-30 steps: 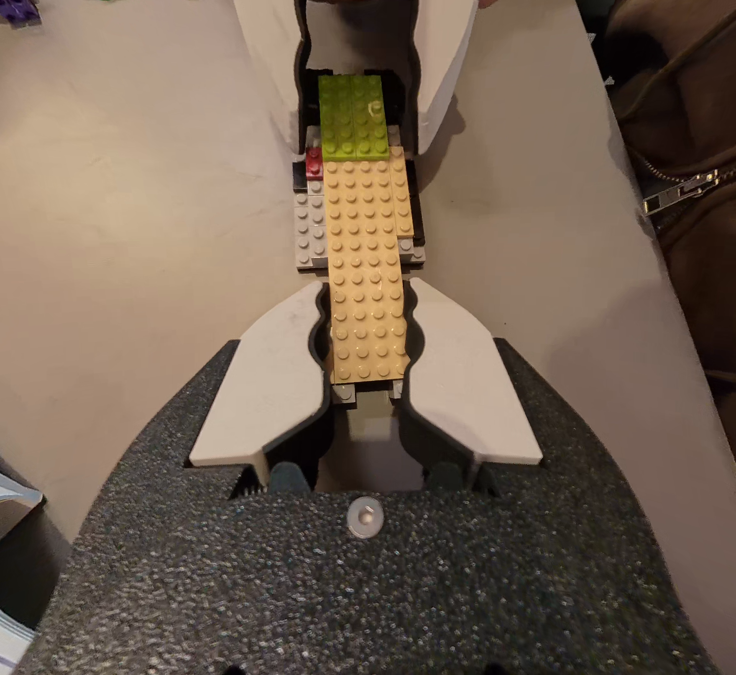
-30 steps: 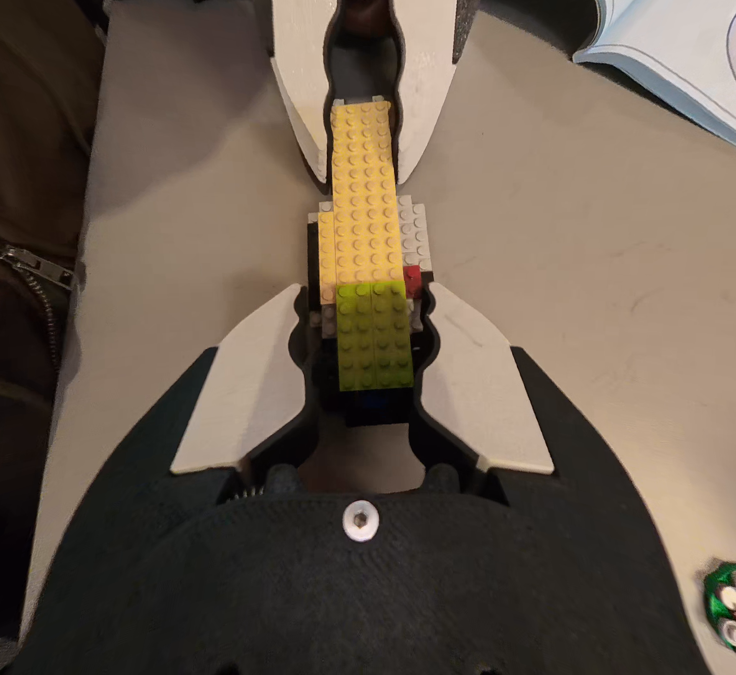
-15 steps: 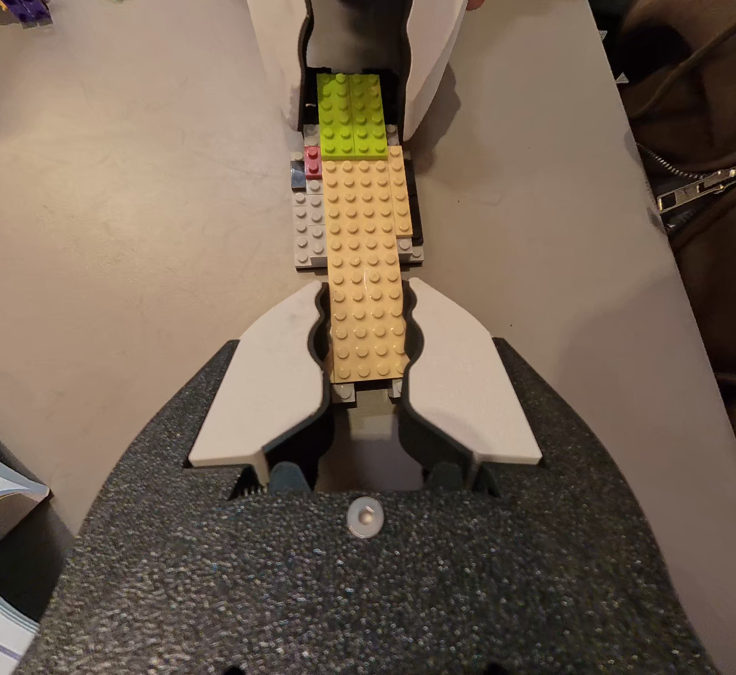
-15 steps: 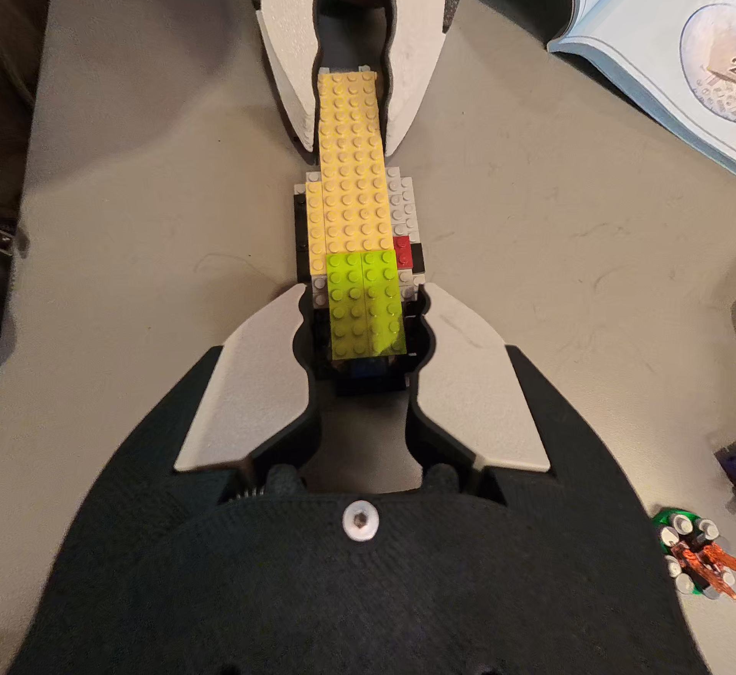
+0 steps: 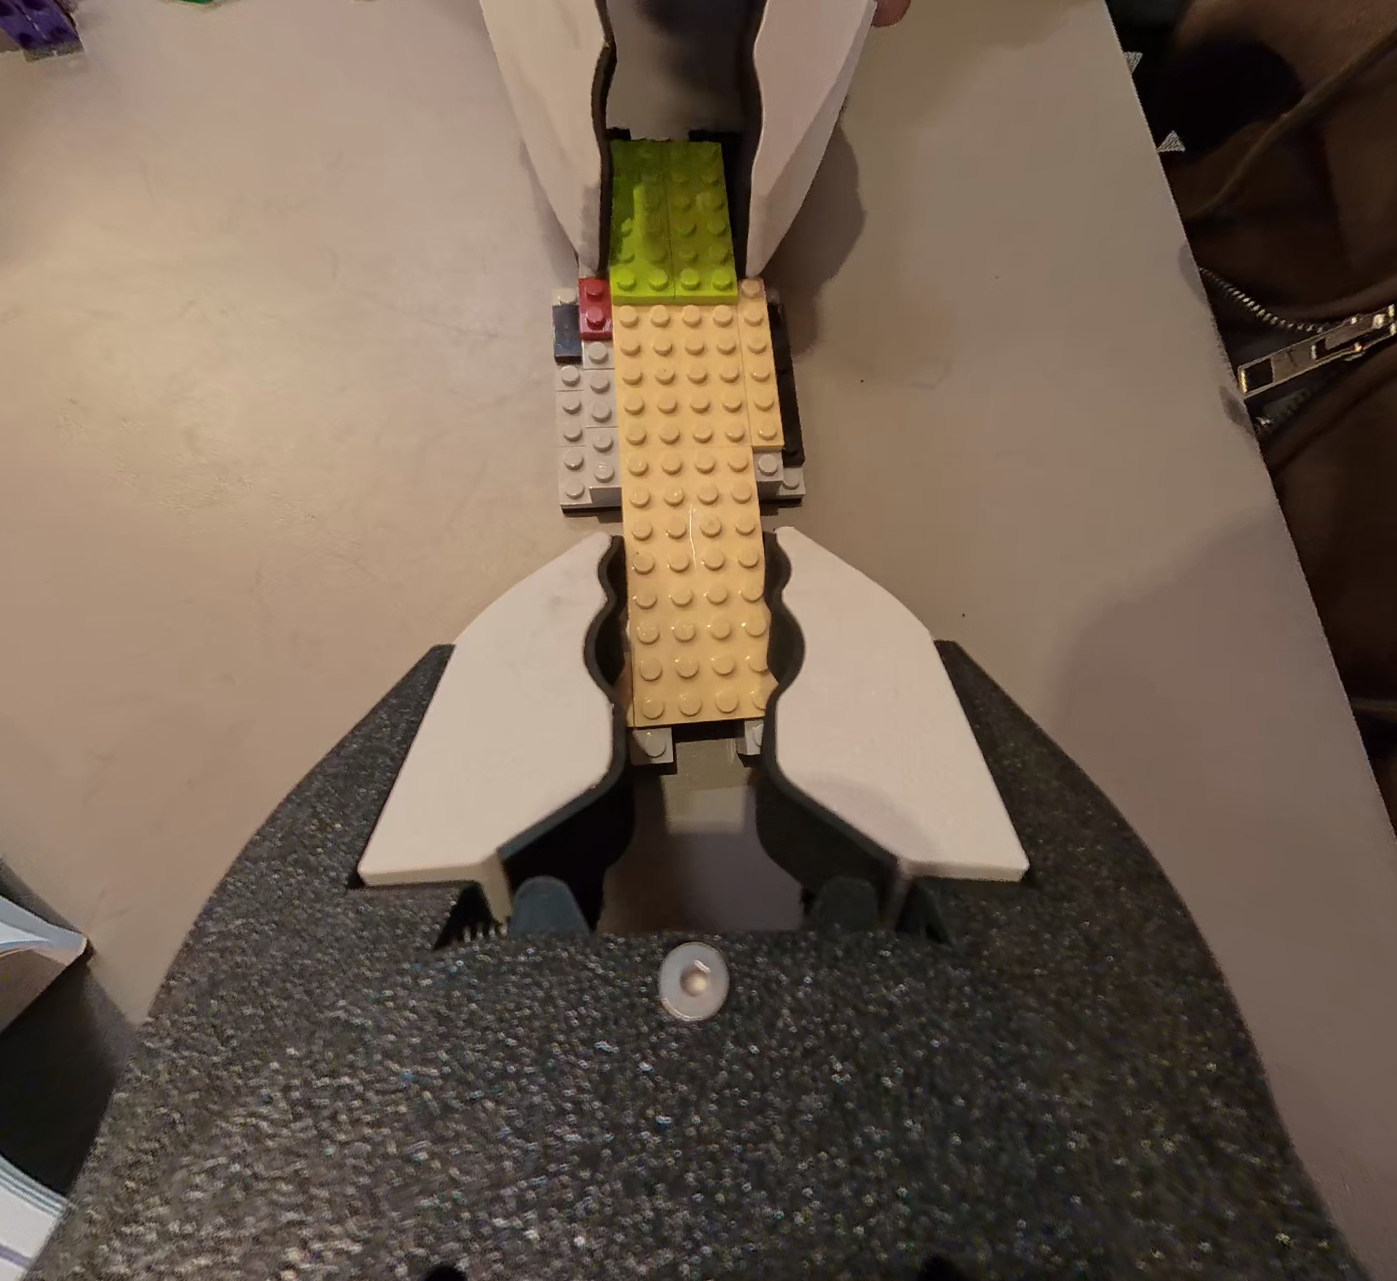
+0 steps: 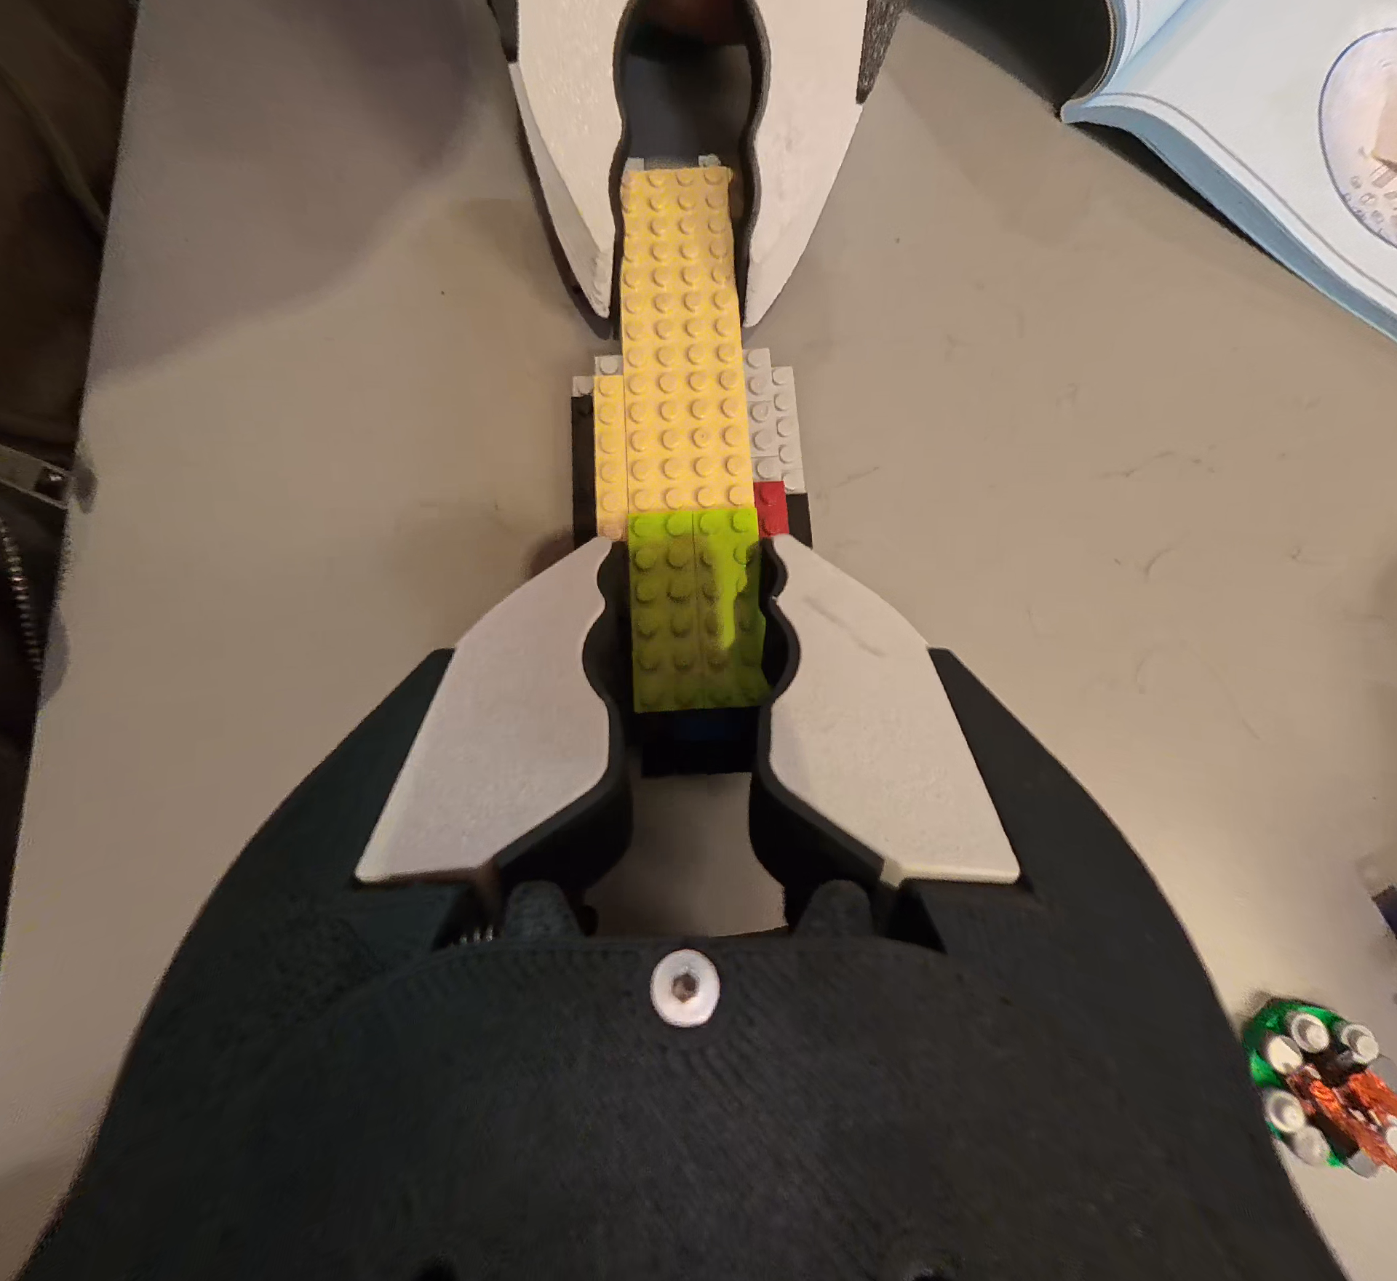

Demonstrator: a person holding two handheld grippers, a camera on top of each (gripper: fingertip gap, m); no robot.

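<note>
Both grippers now grip our brick assembly [image 5: 692,428] over the table [image 5: 264,338]: left gripper [image 5: 697,549] clamped on its tan end as before, right gripper [image 6: 692,553] just narrowed onto the green end, so it's braced at both ends.

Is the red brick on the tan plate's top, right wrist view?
No. The red brick sits beside the tan plate, at its edge next to the green plates, not on top.

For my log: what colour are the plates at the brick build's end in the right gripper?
Lime green plates, clearest in the right wrist view.
</note>
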